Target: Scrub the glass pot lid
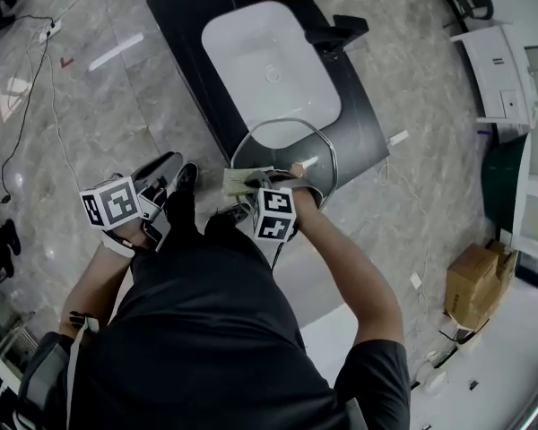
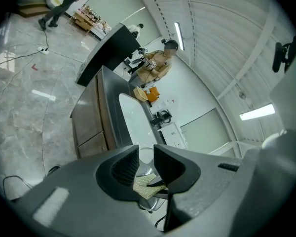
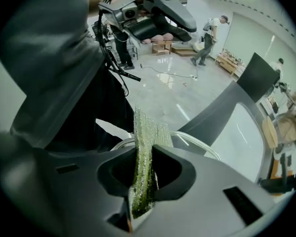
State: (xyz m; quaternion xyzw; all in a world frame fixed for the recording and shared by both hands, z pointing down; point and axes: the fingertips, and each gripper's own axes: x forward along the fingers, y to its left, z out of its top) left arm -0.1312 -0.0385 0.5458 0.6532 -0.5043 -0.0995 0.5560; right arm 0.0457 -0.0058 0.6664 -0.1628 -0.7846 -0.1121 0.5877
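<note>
Head view: the glass pot lid (image 1: 287, 150) sits at the near edge of the dark counter (image 1: 184, 25), overlapping the white sink (image 1: 269, 70). I cannot tell what supports it.

Left gripper view: left gripper (image 2: 145, 157) jaws stand slightly apart with nothing clamped. They partly hide the lid.

Right gripper view: right gripper (image 3: 142, 171) jaws are closed on the green scrub pad (image 3: 148, 135). The lid rim lies just beyond, probably touching.

One glass lid (image 1: 291, 161), one scouring pad (image 1: 245, 181), one basin (image 1: 269, 70), two claws (image 2: 145, 167) (image 3: 143, 174)
</note>
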